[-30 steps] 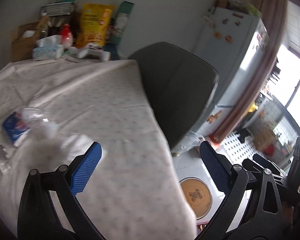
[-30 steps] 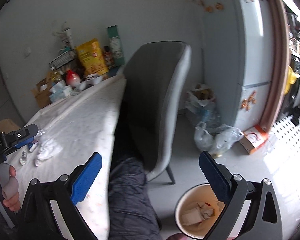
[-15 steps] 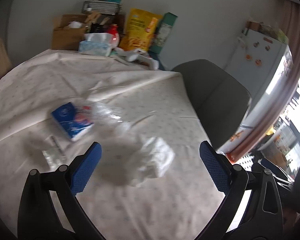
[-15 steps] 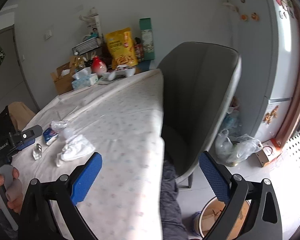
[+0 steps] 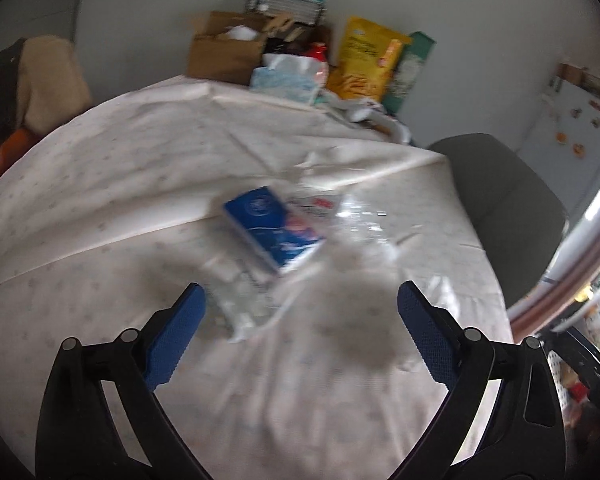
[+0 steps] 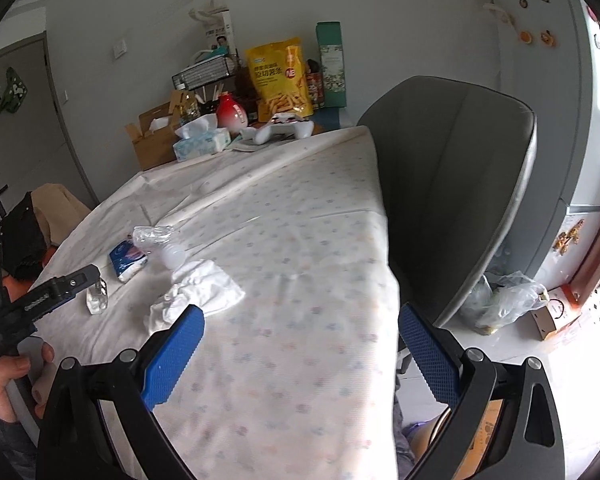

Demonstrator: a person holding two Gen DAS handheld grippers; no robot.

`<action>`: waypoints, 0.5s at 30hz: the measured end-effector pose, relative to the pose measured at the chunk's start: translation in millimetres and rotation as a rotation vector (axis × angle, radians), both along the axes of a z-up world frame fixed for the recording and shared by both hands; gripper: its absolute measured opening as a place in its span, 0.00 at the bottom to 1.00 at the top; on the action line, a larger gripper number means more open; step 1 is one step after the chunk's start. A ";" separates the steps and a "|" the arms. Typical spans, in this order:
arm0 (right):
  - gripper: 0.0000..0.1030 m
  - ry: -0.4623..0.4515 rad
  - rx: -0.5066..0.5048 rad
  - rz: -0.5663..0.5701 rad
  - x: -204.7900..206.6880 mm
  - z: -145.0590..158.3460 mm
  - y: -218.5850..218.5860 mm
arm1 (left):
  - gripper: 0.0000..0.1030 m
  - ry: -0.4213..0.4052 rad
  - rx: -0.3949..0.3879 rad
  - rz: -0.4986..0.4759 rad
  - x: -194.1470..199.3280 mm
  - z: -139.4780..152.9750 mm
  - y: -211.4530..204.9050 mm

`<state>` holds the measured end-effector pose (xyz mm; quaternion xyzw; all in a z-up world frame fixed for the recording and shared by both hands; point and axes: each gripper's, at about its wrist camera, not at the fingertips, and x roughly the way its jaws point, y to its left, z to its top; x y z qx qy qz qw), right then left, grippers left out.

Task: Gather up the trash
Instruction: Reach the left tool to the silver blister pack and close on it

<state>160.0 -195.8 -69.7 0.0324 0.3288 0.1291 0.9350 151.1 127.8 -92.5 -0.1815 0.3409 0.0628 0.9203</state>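
Trash lies on the table's white patterned cloth: a blue tissue packet, a crumpled clear plastic bottle, a crumpled white tissue and a small clear wrapper. My left gripper hovers open just above the clear wrapper, nothing between its blue pads; from the right wrist it shows at the left, held by a hand. My right gripper is open above the table's near edge, with the tissue just beyond its left finger.
A grey chair stands at the table's right side. Boxes, a tissue box, a yellow snack bag and a red bottle crowd the far end. A fridge and plastic bags are right. A bin rim shows below.
The left gripper has swung left from the chair side and down toward the trash pile. The right gripper has turned left from the bin and floor toward the table.
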 end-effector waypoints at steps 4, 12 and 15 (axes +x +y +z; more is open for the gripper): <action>0.93 0.013 0.012 0.010 2.4 -4.8 6.5 | 0.87 0.032 0.010 0.030 5.0 -8.9 9.1; 0.93 0.028 0.021 0.029 11.0 -9.1 11.8 | 0.65 0.105 -0.002 0.072 17.8 -25.9 15.2; 0.93 0.040 0.025 0.060 16.7 -10.0 20.6 | 0.46 0.112 -0.005 0.095 17.4 -27.4 20.3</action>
